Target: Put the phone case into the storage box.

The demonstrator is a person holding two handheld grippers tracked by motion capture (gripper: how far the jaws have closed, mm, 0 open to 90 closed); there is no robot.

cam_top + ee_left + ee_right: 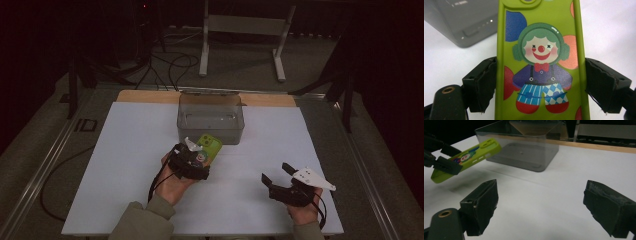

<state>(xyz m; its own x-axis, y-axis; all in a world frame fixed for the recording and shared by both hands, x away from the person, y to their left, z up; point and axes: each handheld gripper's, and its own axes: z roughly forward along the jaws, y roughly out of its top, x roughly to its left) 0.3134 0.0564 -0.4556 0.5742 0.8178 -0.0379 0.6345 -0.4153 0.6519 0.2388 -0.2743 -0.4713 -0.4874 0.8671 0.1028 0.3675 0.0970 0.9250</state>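
A lime-green phone case (541, 62) printed with a clown is clamped by its long edges in my left gripper (540, 85), whose jaws press on both sides. In the high view the phone case (212, 144) is held off the white sheet just in front of the clear plastic box (211, 120), with the left gripper (197, 156) behind it. The right gripper view shows the phone case (477, 151) raised and tilted, its far end pointing toward the clear box (524, 150). My right gripper (278, 174) rests low at the front right, jaws wide apart and empty (541, 205).
A white sheet (125, 160) covers the table, with a wooden strip (150, 96) along its far edge. The clear box stands at the middle back with its lid flap up. Metal stand legs (240, 45) and cables lie on the floor beyond.
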